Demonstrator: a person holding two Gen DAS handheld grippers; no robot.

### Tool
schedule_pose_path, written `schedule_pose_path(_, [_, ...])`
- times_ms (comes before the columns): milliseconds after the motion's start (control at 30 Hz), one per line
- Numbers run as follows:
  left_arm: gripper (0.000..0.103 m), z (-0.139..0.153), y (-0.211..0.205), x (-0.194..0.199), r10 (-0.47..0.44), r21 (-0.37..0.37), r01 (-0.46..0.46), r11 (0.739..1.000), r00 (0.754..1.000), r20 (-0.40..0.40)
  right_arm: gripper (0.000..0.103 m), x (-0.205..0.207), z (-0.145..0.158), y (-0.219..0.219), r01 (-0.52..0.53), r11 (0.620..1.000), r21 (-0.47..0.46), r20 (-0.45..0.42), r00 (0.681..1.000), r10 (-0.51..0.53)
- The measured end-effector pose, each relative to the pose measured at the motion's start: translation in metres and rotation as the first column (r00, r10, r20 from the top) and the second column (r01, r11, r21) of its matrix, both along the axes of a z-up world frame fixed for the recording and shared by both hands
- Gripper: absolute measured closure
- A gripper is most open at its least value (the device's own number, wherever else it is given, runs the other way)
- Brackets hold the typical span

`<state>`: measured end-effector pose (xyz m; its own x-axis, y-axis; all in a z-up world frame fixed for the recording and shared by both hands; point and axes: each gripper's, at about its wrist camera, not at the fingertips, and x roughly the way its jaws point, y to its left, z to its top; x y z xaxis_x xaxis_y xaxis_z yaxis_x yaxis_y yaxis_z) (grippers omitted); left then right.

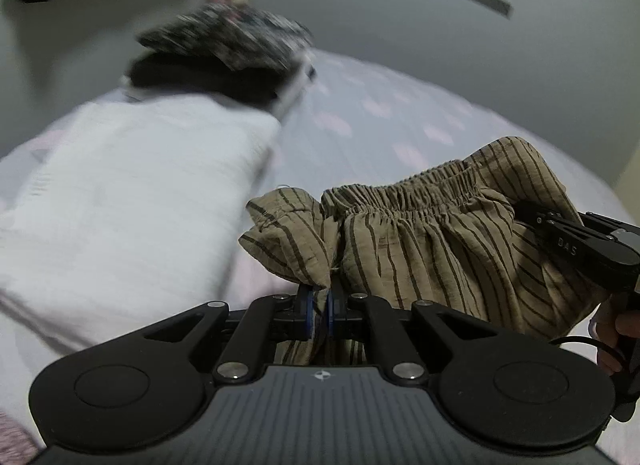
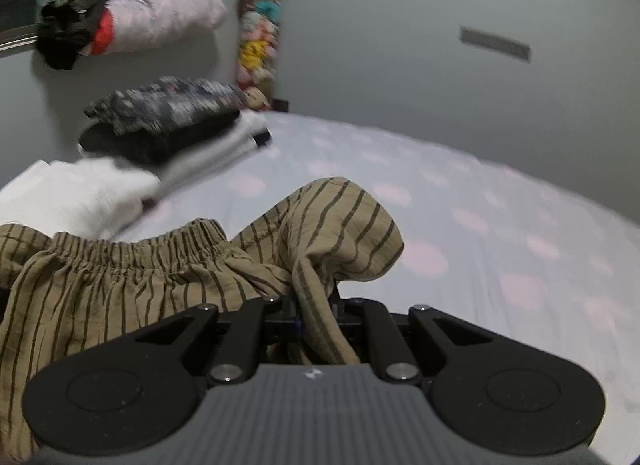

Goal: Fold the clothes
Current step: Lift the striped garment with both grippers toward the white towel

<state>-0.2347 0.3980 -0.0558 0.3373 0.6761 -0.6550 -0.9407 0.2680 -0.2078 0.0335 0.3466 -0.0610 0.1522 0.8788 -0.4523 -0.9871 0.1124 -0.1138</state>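
Left jaws: clenched on a bunched corner of the striped shorts [image 1: 420, 233], cloth pinched between the blue pads [image 1: 308, 311] of the left gripper [image 1: 319, 311].
Right jaws: clenched too, on a twisted fold at the other end of the waistband [image 2: 160, 253]; right gripper [image 2: 316, 319] partly hidden under that cloth.
Garment: held up between both grippers, elastic edge on top, the rest hanging toward the bed [image 2: 480, 225]; blurred, so probably in motion.
Step in hand: likely lifting to spread flat before the first fold.
To do well: pull both ends apart until waistband is straight, keep them level, lower onto the free middle of the bed.
Near far-left corner of bed: white folded cloth [image 1: 132, 193] and dark folded pile [image 1: 216, 61]; better kept well apart from the shorts.
Risk: thin pinch may slip.
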Motion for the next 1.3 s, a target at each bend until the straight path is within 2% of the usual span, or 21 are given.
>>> schedule_pose_path(100, [0.096,0.017,-0.002,-0.018,0.095,0.018,-0.096,0.995,0.995,0.042,0.092,-0.020,0.027,0.023,-0.078,0.997,0.026,0.053,0.996,0.076])
schedule_pose_path(167, [0.096,0.026,-0.004,-0.032,0.171,0.015,-0.172,0.985,0.982,0.075,0.092,-0.039,0.045,0.041,-0.145,0.989,0.043,0.103,0.985,0.140])
schedule_pose_path(333, [0.096,0.045,-0.006,-0.065,0.359,-0.011,-0.361,0.933,0.922,0.147,0.093,-0.096,0.084,0.095,-0.329,0.942,0.060,0.192,0.930,0.313])
schedule_pose_path(400, [0.096,0.048,-0.004,-0.078,0.427,-0.038,-0.427,0.904,0.889,0.167,0.093,-0.121,0.096,0.117,-0.411,0.910,0.055,0.213,0.895,0.391])
schedule_pose_path(567, [0.096,0.047,0.000,-0.105,0.544,-0.095,-0.536,0.839,0.814,0.206,0.093,-0.191,0.104,0.171,-0.578,0.816,-0.021,0.289,0.777,0.559])
schedule_pose_path(733, [0.096,0.041,0.016,-0.130,0.611,-0.150,-0.593,0.791,0.760,0.220,0.093,-0.250,0.094,0.212,-0.647,0.752,-0.125,0.344,0.683,0.645])
schedule_pose_path(800, [0.096,0.036,0.021,-0.140,0.637,-0.169,-0.614,0.771,0.740,0.217,0.093,-0.266,0.088,0.224,-0.655,0.739,-0.158,0.357,0.660,0.662])
schedule_pose_path(1000, [0.096,0.015,0.032,-0.161,0.682,-0.226,-0.644,0.731,0.703,0.201,0.092,-0.296,0.062,0.259,-0.657,0.713,-0.245,0.347,0.627,0.698])
schedule_pose_path(1167, [0.095,-0.004,0.043,-0.166,0.688,-0.259,-0.642,0.722,0.708,0.161,0.092,-0.301,0.032,0.283,-0.644,0.696,-0.317,0.317,0.619,0.718])
schedule_pose_path(1233, [0.095,-0.008,0.045,-0.166,0.688,-0.268,-0.640,0.720,0.710,0.151,0.090,-0.300,0.023,0.288,-0.635,0.697,-0.333,0.302,0.628,0.717])
schedule_pose_path(1300, [0.095,-0.010,0.046,-0.167,0.687,-0.273,-0.638,0.720,0.713,0.144,0.084,-0.298,0.020,0.292,-0.626,0.707,-0.329,0.296,0.643,0.707])
